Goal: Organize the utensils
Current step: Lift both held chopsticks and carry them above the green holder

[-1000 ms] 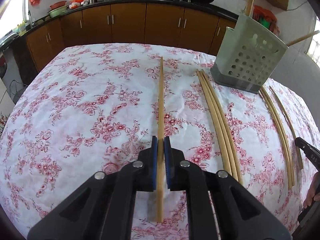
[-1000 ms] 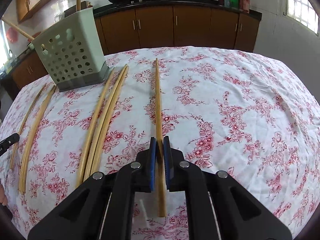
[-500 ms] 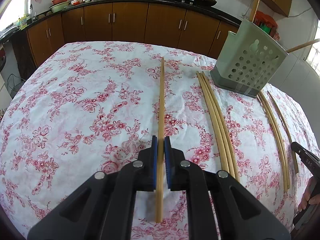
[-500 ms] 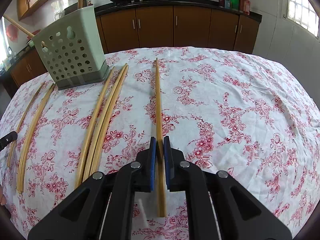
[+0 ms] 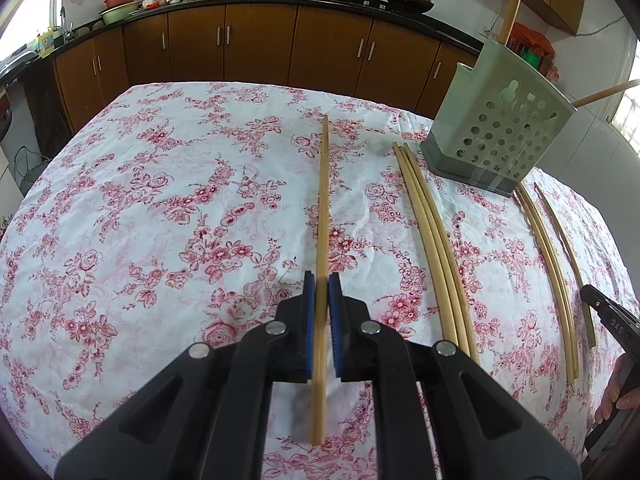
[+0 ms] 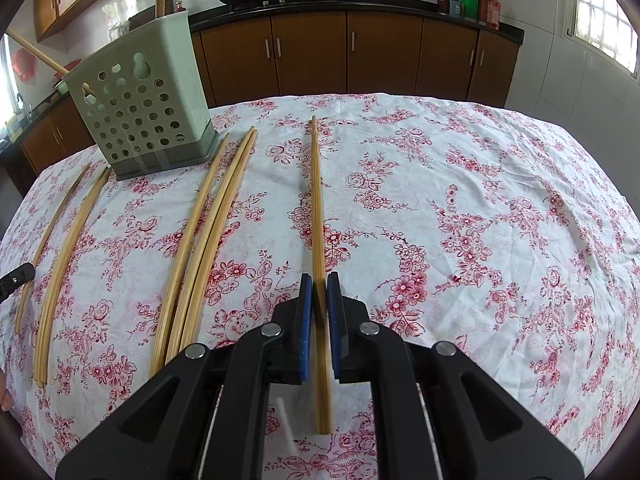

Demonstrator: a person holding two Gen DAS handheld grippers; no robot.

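Note:
My left gripper is shut on a long bamboo chopstick that points away over the floral tablecloth. My right gripper is shut on another bamboo chopstick, also pointing away. A pale green perforated utensil holder stands at the back right in the left wrist view and at the back left in the right wrist view, with two chopsticks sticking out of it. Loose chopsticks lie in a bundle of three and a further group beside the holder.
The table carries a white cloth with red flowers. Brown kitchen cabinets and a dark counter with woks run behind it. The tip of the other gripper shows at the right edge of the left wrist view.
Both grippers have risen a little with their chopsticks, so the view sits higher over the table. The holder and loose chopsticks have not moved.

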